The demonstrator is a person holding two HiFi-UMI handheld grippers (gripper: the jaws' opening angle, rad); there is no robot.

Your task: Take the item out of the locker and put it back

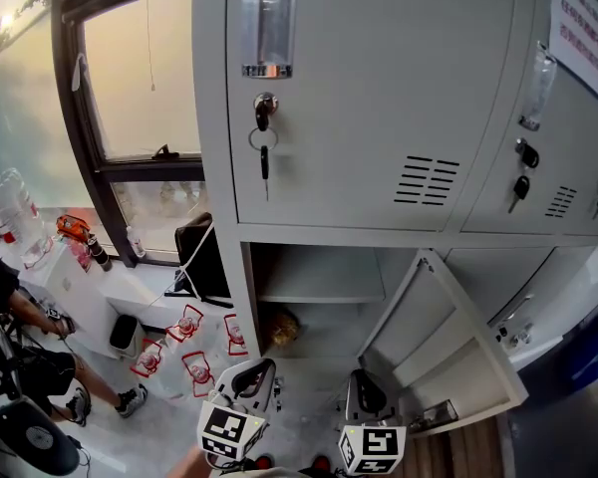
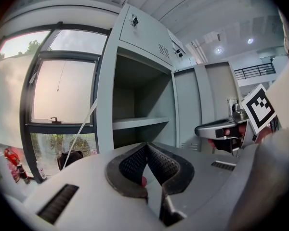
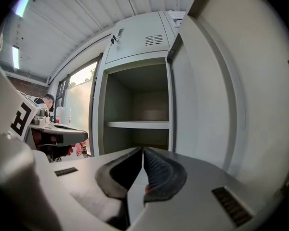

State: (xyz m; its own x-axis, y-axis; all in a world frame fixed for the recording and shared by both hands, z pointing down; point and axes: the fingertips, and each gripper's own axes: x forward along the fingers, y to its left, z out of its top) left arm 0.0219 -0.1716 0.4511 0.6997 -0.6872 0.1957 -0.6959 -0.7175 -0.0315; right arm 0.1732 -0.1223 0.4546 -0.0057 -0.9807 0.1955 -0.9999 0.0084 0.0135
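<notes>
Head view: left tongs [image 1: 262,366] and right tongs [image 1: 363,378], each pressed together, before locker [image 1: 319,295], door [image 1: 448,357] open.

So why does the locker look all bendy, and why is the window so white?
Left gripper view: the wide lens bends the locker and leaves black corners. Head view: daylight washes the window pale, while the open compartment is dim. Right gripper view: the open door bows too.

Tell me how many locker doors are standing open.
1. The lower door, swung out to the right of its compartment. The keyed upper door above it and the rest in view are shut; more may lie off-frame.
</notes>
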